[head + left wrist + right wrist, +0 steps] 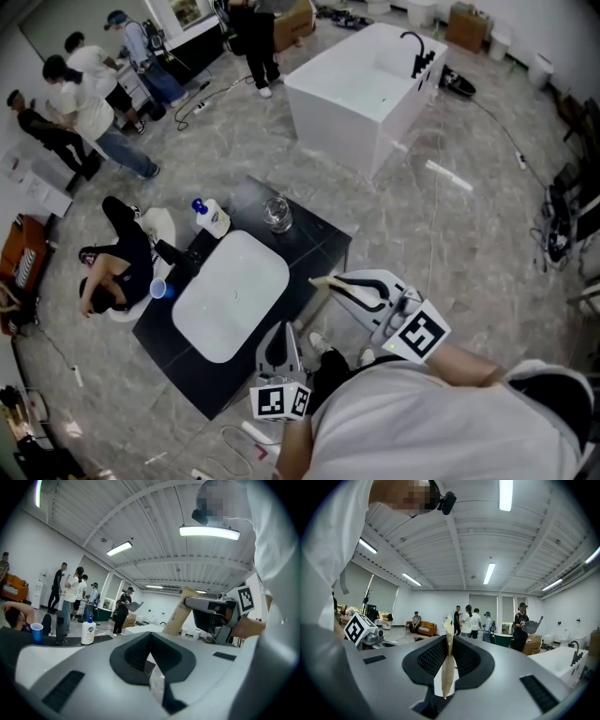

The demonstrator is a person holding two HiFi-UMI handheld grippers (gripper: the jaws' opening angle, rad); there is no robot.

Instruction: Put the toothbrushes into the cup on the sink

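Low in the head view, the right gripper hangs just off the near right edge of the dark worktop. Its jaws are clamped on a flat tan cardboard pack, which juts toward the worktop's edge. The right gripper view shows that pack edge-on, pinched upright between the two dark pads. I cannot tell whether a toothbrush is inside it.

The left gripper sits at the lower centre, at the near edge of the worktop, pointing toward the white sink. In its own view the jaws are drawn together, with a scrap of clear plastic caught between them. The same view shows the cardboard pack tilted at centre right, in the other gripper.

The cup, a clear glass, stands upright on the worktop beyond the sink's far rim, well apart from both grippers. A soap bottle stands left of it. A blue cup sits at the worktop's left edge, beside a crouching person. A white bathtub stands at the upper centre.
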